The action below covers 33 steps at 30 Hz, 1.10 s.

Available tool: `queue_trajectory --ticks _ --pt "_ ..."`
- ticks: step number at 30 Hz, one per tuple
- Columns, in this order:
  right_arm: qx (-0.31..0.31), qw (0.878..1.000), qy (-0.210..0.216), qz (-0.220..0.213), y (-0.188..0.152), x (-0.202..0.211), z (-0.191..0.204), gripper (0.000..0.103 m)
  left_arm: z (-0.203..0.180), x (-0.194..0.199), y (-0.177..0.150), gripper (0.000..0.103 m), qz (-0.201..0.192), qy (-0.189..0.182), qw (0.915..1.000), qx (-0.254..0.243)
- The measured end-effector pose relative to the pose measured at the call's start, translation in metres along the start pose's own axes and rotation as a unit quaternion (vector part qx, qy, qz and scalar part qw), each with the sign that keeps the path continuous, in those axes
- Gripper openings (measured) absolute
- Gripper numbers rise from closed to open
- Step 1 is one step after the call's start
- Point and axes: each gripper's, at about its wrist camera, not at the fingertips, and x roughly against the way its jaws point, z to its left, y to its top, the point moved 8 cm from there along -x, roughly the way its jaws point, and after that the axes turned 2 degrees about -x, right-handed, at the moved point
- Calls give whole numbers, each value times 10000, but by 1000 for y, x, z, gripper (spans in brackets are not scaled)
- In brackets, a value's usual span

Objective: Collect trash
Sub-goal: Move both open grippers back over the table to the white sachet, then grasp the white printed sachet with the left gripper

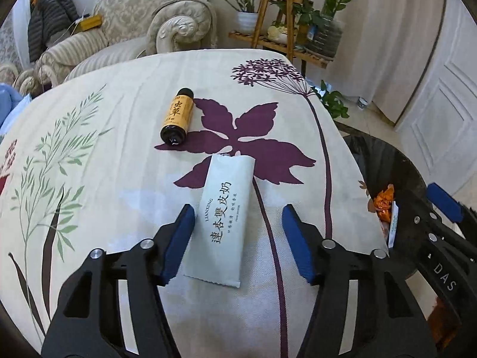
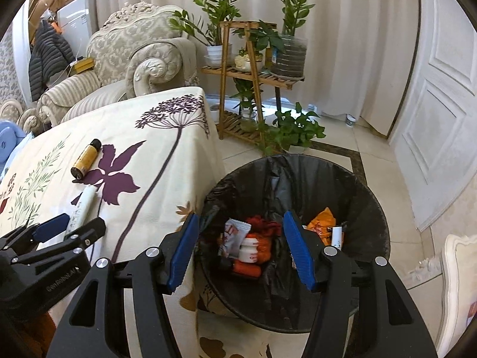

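The left gripper [image 1: 238, 238], jaws apart and gripping nothing, sits at lower centre of its view straddling the near end of the white packet [image 1: 225, 220], whose long axis runs up-frame on the table; the right gripper [image 2: 240, 247], also empty-jawed, hovers over the bin [image 2: 369, 197].

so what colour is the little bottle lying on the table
Amber-yellow label with black ends; the bottle shows best in the left wrist view.

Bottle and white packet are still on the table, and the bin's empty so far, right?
Not empty. The right wrist view shows the bin already holding wrappers and a small white jar. The bottle and white packet do lie on the table.
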Motion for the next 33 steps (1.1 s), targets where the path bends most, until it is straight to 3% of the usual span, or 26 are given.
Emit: queue_trajectory --ticks 5,10,16,33 --pt "81 10000 24 15 1 0 10 58 0 1 1 33 -77 -99 9999 -67" --pt "190 9998 86 27 3 -1 25 58 7 5 1 31 -178 -298 9994 47" --pt "394 9990 227 -10 11 -1 54 58 34 17 2 31 -381 -37 9992 81" --pt "1035 9925 649 63 32 -25 170 58 192 31 -8 31 -382 811 9914 952"
